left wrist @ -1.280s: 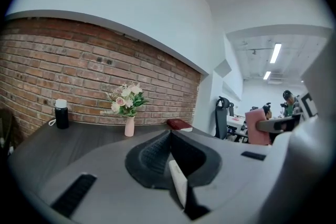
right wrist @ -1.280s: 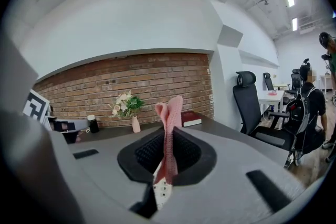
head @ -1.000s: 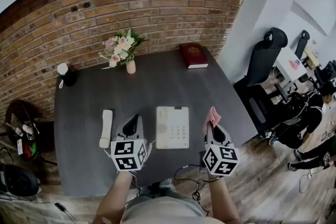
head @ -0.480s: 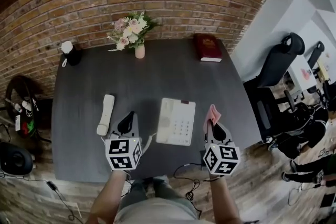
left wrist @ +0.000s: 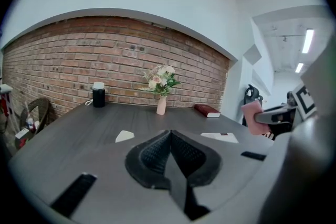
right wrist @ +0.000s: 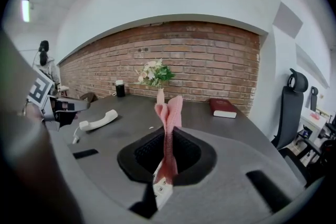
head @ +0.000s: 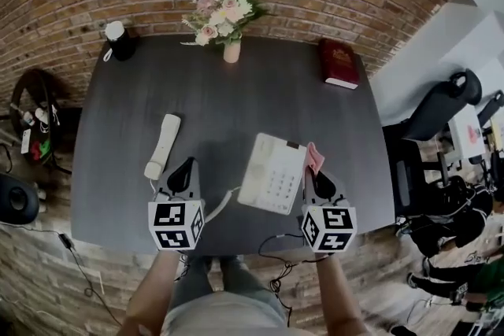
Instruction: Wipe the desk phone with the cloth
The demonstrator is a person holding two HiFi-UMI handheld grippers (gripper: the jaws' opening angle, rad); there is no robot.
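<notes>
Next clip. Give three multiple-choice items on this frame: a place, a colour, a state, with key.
1. The handset versus the base: A) cradled on it B) on the desk to its left, apart C) hanging off the desk edge
2. The cloth is: A) pink B) blue C) white
3. The left gripper is: A) shut on the cloth B) wide open C) shut, empty
Key: B, it lies on bare desk clear of the base; A, pink shows in the right gripper; C, its jaws meet on nothing.
</notes>
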